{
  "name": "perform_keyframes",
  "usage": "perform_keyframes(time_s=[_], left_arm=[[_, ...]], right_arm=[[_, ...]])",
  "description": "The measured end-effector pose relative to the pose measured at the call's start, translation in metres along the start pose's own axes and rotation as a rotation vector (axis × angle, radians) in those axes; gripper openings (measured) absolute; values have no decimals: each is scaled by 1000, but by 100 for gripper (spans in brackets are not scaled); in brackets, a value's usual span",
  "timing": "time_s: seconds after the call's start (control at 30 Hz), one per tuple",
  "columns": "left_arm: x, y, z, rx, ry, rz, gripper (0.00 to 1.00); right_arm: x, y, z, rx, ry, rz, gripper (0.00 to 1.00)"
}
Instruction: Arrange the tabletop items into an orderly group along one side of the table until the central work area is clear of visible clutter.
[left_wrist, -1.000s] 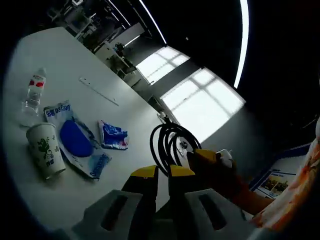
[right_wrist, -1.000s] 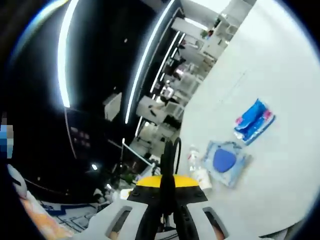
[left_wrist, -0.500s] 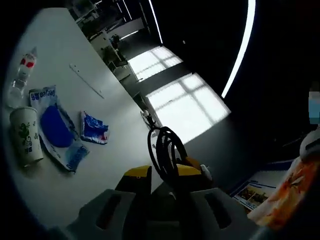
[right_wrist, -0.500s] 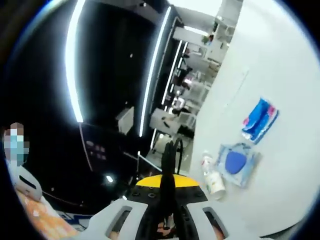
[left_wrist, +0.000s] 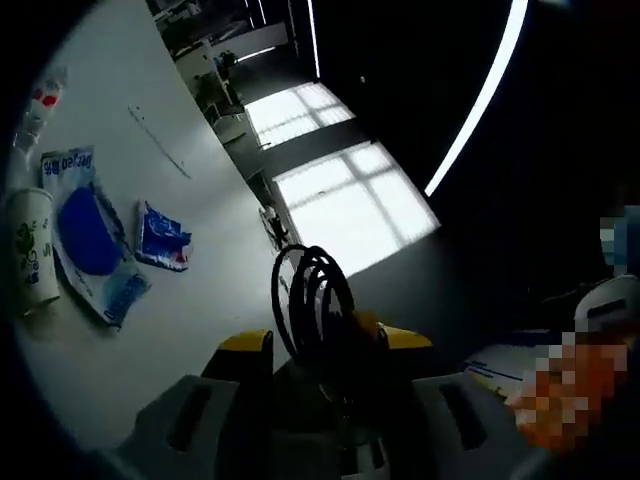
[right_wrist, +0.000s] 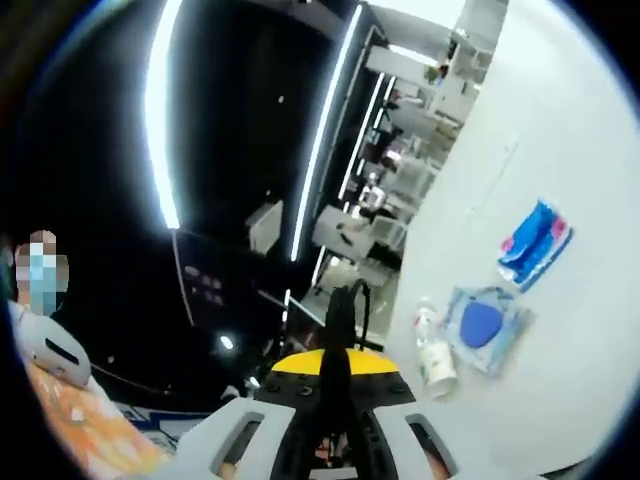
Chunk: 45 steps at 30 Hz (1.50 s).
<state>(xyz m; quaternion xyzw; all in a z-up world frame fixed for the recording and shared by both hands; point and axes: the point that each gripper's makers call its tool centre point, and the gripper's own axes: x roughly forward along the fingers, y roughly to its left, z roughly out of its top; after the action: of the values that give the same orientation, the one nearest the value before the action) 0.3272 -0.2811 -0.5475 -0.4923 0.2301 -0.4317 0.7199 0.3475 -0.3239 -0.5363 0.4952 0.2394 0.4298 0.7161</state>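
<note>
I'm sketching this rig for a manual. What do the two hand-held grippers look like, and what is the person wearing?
Both the left hand-held gripper and the right hand-held gripper have pale grey moulded bodies with slotted openings and two dark jaws capped in yellow. The person's clothing is an orange and white patterned fabric.

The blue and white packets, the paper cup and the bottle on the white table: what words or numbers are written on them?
Flat white packet with a blue oval: a blue line of print along its top edge, too blurred to read.
Small blue and red packet: print too small to read.
White paper cup with green drawing: no readable words.
Clear plastic bottle with red label: label unreadable.
</note>
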Motion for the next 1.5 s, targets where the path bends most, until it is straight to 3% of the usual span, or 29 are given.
perform_keyframes(time_s=[0.07, 0.1, 0.17, 0.33, 0.47, 0.63, 0.73, 0.8, 0.9, 1.03, 1.13, 1.3, 1.37, 1.4, 1.43, 1.5], left_arm=[[1, 10, -4, 60, 26, 51, 12], [3, 8, -11, 27, 50, 49, 12], [4, 7, -9, -65, 34, 32, 9], [3, 8, -6, -11, 25, 57, 5], [5, 5, 6, 0, -42, 42, 3], [6, 2, 16, -4, -114, 26, 2], [0, 2, 25, -26, -175, 9, 2], [-2, 3, 28, -25, -193, 9, 2], [-2, 2, 32, -26, -214, 5, 2], [0, -3, 38, -10, -255, -13, 2], [0, -7, 42, -1, -282, -20, 2], [4, -11, 38, 50, -270, -15, 2], [9, -10, 30, 53, -246, -10, 1], [10, -6, 24, 64, -230, 19, 1], [9, -4, 30, 56, -278, 30, 0], [6, -4, 22, 19, -261, 0, 0]], right_arm=[[1, 4, 0, 28, -15, 21, 2], [1, 2, 1, 16, -19, 10, 2], [-1, -3, 2, 12, -18, -17, 2], [-2, -13, 1, -41, -24, -89, 4], [-1, -22, 2, -42, -69, -122, 7], [3, -30, -2, -18, -104, -158, 26], [4, -35, -15, 72, -95, -169, 32], [6, -31, -28, 209, -104, -148, 35], [13, -24, -46, 329, -86, -114, 36], [20, -13, -43, 523, -160, -46, 34], [22, -16, -45, 524, -165, -66, 40], [26, -7, -44, 585, -189, -27, 40], [29, -7, -41, 555, -212, -38, 32], [28, -4, -32, 494, -261, -6, 25], [25, -13, -33, 518, -259, -68, 22], [22, -13, -29, 489, -273, -64, 20]])
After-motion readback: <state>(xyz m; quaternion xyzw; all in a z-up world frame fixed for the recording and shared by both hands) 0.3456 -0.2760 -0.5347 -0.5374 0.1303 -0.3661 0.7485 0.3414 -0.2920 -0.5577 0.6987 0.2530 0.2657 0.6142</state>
